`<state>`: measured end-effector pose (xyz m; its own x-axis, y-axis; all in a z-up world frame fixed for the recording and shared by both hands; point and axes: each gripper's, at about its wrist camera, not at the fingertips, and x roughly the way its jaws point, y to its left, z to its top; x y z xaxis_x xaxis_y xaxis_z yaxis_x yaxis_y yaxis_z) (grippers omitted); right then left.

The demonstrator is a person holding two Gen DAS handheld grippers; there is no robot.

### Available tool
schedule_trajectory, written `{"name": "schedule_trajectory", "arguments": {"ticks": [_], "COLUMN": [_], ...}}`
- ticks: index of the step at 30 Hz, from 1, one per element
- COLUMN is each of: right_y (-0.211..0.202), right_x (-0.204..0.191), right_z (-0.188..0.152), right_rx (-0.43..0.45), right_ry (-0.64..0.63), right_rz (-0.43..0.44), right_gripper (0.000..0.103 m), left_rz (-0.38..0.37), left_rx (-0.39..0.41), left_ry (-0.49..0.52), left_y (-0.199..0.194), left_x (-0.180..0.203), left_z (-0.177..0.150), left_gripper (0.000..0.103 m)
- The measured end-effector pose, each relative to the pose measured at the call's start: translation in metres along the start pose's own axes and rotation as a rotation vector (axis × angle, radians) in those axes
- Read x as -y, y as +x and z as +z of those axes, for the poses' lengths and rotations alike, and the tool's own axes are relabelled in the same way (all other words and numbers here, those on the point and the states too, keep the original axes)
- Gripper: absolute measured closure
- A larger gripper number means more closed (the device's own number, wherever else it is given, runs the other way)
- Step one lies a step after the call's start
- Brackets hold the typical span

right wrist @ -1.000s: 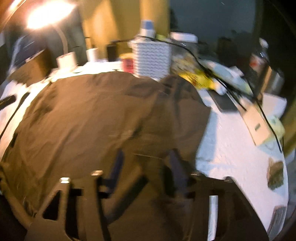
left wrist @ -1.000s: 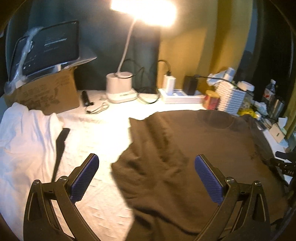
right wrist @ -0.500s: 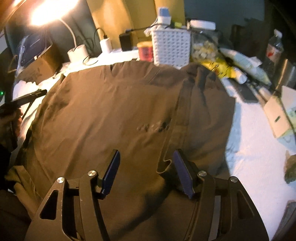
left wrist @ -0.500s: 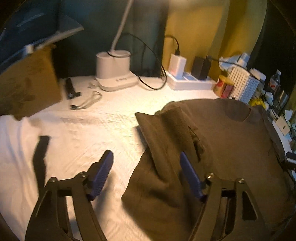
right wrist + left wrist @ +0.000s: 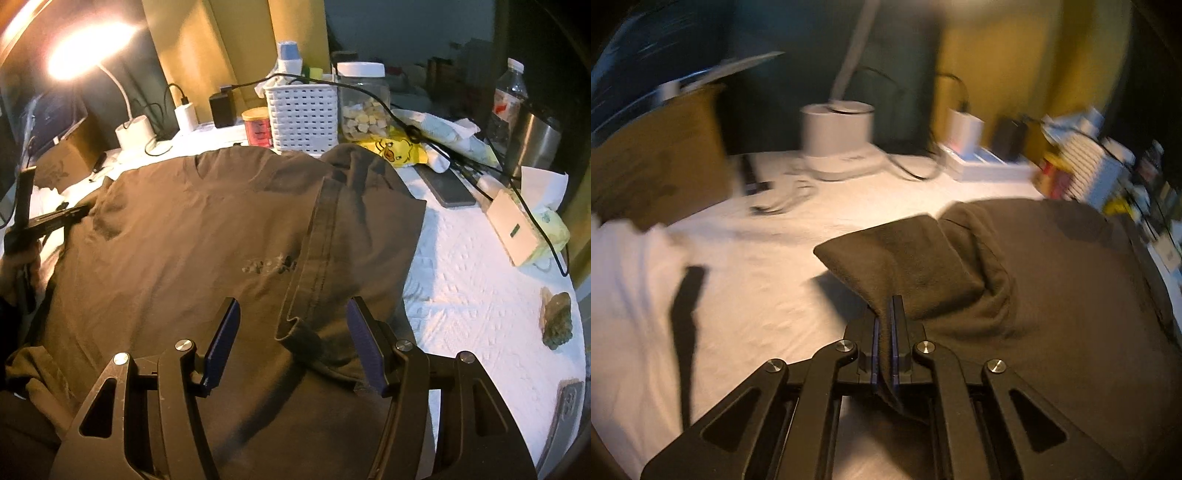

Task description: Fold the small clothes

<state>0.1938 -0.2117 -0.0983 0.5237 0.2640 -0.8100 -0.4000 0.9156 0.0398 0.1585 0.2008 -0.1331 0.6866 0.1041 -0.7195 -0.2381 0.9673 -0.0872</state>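
A dark brown T-shirt (image 5: 177,240) lies spread on the white table cover (image 5: 472,266), its right side folded inward along a seam. My left gripper (image 5: 891,306) is shut on the shirt's left sleeve edge (image 5: 905,254), and the pinched cloth stands lifted off the cover. In the right wrist view that same left gripper (image 5: 55,218) shows at the far left, held by a hand. My right gripper (image 5: 293,332) stands open, its blue pads (image 5: 223,341) on either side of the folded hem corner (image 5: 295,332) without pressing it.
A lit desk lamp (image 5: 133,129), chargers, a white basket (image 5: 303,114), a jar, a water bottle (image 5: 508,99) and a steel cup crowd the back and right. A cardboard box (image 5: 653,162) sits at the back left. A phone (image 5: 447,188) and small boxes lie right of the shirt.
My left gripper came down over the shirt's left sleeve and went from wide open to shut on it, lifting the cloth. The right gripper stayed open over the folded hem.
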Motion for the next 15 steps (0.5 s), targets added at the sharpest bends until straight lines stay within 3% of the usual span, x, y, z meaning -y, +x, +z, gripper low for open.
{"name": "schedule_trajectory", "arguments": {"ticks": [6,15], "right_y": [-0.007,-0.025], "right_x": [-0.003,0.010], "right_z": [-0.002,-0.013], "right_rx": [0.033,0.088], "right_ry": [-0.016,0.005], "right_rz": [0.033,0.061], "right_gripper": [0.039,0.039], "left_rz": [0.025,-0.026], "left_rx": [0.040,0.113], "left_ry": [-0.018,0.095], "left_y": [-0.021,-0.041], "left_x": [0.003,0.057], "left_z": [-0.002,0.015], "left_gripper": [0.100,0.100]}}
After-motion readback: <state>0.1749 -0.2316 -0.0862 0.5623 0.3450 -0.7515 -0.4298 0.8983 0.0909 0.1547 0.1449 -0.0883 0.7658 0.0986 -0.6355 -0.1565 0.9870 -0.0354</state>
